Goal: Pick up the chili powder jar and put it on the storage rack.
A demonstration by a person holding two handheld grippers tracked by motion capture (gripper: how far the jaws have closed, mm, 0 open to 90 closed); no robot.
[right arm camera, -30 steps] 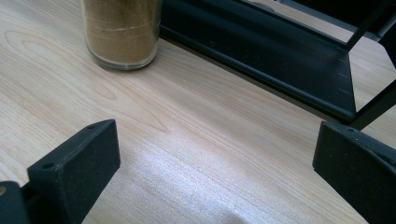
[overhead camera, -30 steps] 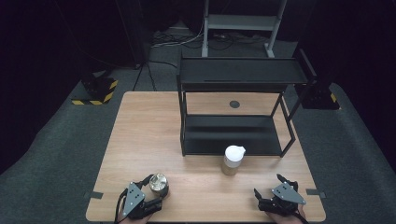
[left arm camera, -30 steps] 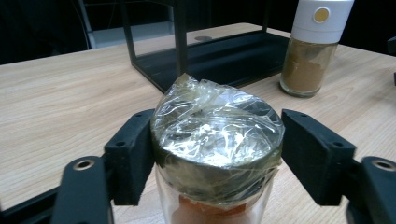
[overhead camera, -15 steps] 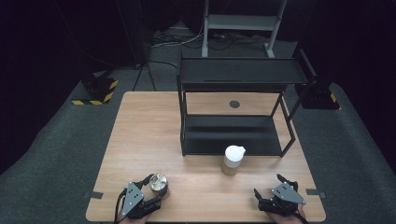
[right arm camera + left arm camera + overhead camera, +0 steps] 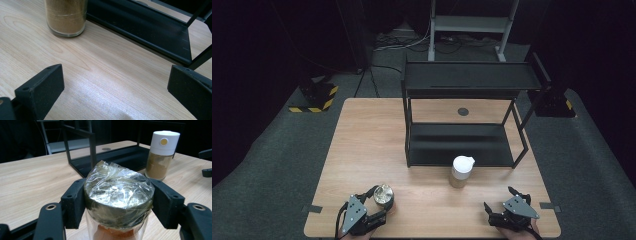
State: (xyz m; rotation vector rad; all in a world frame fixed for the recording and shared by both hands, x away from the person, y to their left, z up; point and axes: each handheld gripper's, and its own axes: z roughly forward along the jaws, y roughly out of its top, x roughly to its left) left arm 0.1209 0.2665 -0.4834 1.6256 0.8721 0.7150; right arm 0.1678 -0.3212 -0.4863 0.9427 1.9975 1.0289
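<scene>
Foil-capped jar [image 5: 118, 202] is clamped by the left gripper [image 5: 117, 207] fingers; right gripper [image 5: 115, 95] gapes empty near the spice jar [image 5: 66, 16].

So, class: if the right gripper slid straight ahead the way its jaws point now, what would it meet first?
Probably the black shelf rack; the right gripper is open over bare table, and the spice jar sits off to one side.

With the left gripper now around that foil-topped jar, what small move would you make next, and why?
Probably lift the jar straight up a little. The left gripper has its jaws pressed on both sides just under the cap, and the jar sits at the table's near edge, far from the black rack.
</scene>
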